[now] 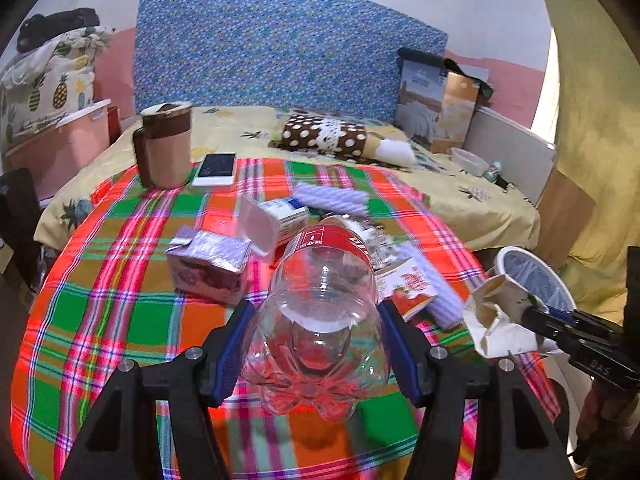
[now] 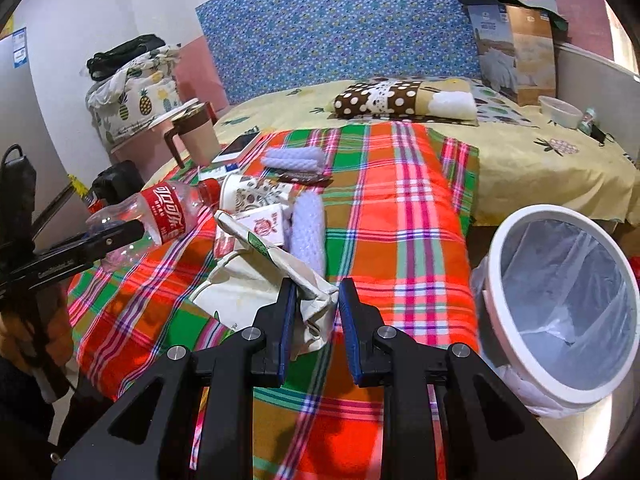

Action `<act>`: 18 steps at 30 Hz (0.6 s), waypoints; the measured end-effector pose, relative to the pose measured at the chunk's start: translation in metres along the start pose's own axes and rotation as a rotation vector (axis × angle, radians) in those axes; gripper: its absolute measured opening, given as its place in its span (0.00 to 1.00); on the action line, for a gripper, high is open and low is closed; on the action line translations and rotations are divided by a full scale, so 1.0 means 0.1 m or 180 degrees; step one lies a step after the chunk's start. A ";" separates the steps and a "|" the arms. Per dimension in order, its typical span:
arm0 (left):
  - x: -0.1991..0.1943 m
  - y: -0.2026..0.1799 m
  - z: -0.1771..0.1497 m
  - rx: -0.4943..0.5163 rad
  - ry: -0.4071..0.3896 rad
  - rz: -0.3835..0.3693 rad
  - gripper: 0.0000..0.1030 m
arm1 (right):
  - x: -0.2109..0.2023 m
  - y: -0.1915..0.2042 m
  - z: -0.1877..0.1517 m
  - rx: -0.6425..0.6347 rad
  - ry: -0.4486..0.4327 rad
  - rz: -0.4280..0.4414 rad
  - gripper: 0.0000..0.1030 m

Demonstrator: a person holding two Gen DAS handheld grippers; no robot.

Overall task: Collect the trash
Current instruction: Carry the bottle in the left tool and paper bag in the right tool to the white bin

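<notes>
My left gripper (image 1: 316,344) clamps the clear red-labelled plastic bottle (image 1: 324,300) above the plaid cloth (image 1: 120,320) | my right gripper (image 2: 318,312) pinches the crumpled cream paper carton (image 2: 256,280) | only the right view shows the white-rimmed lined bin's (image 2: 516,320) whole mouth.

Bare plaid cloth (image 2: 400,216) lies open toward the bin (image 2: 560,304); piled litter (image 2: 272,216) crowds the left.

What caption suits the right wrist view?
Right claw grips crumpled paper carton beside lined white bin.
</notes>
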State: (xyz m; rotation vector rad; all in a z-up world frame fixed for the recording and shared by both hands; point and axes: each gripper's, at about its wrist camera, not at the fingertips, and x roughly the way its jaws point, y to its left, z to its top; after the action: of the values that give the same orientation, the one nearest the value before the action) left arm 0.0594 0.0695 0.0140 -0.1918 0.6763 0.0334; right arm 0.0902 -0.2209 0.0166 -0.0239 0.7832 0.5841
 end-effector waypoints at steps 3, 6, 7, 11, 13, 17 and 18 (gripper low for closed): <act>0.00 -0.17 0.04 0.0086 -0.0024 -0.0087 0.61 | -0.05 -0.08 0.00 0.0044 -0.0041 -0.0058 0.23; 0.01 -0.36 0.09 0.0183 -0.0063 -0.0186 0.61 | -0.11 -0.18 0.00 0.0111 -0.0084 -0.0131 0.23; 0.02 -0.43 0.12 0.0227 -0.0088 -0.0211 0.61 | -0.14 -0.23 0.00 0.0142 -0.0105 -0.0158 0.23; 0.03 -0.57 0.19 0.0298 -0.0158 -0.0201 0.61 | -0.21 -0.33 -0.02 0.0215 -0.0142 -0.0220 0.23; 0.03 -0.57 0.20 0.0285 -0.0173 -0.0152 0.61 | -0.24 -0.39 -0.04 0.0250 -0.0160 -0.0250 0.23; -0.03 -0.52 0.23 0.0188 -0.0200 -0.0093 0.61 | -0.27 -0.47 -0.05 0.0310 -0.0188 -0.0281 0.23; -0.04 -0.51 0.24 0.0182 -0.0208 -0.0092 0.61 | -0.28 -0.48 -0.05 0.0321 -0.0197 -0.0290 0.23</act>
State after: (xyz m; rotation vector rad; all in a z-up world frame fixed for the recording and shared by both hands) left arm 0.0759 0.0237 0.0436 -0.1450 0.6084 -0.0073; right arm 0.0956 -0.2763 0.0221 0.0508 0.7466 0.4565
